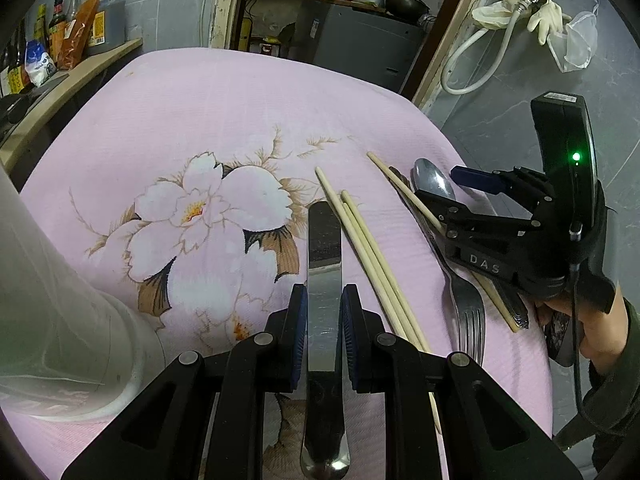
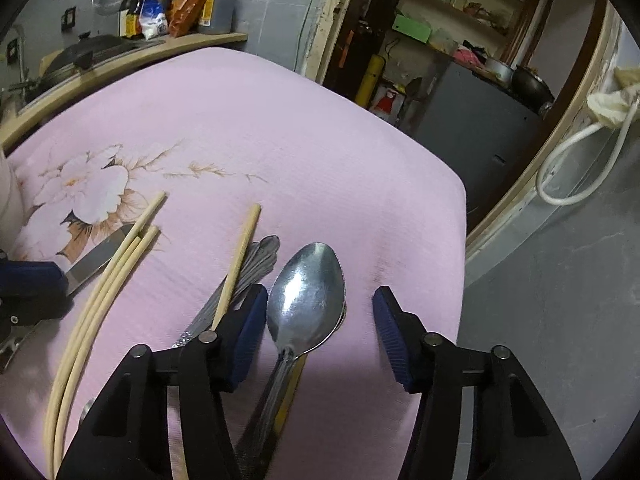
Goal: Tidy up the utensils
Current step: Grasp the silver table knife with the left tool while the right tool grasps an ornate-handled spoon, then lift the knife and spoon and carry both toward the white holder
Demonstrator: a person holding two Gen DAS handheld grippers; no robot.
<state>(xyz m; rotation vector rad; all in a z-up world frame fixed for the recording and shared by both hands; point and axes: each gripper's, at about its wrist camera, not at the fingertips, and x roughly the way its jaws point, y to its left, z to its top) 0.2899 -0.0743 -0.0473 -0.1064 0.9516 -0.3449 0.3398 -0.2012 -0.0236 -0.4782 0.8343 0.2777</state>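
A pink cloth with a white flower print [image 1: 208, 208] covers the surface [image 2: 320, 140]. The left gripper [image 1: 324, 328] has its jaws clamped on a flat steel knife [image 1: 324, 264]. Beside it lie 3 chopsticks [image 1: 372, 256], then a fork [image 1: 466, 300]. The right gripper [image 2: 320, 320] hovers with jaws spread around a steel spoon [image 2: 308, 296], not touching it. Behind, sauce bottles [image 2: 176, 0] line a wooden shelf [image 2: 120, 60]; grey tiled walls and a doorway with cluttered shelving [image 2: 440, 20] follow.
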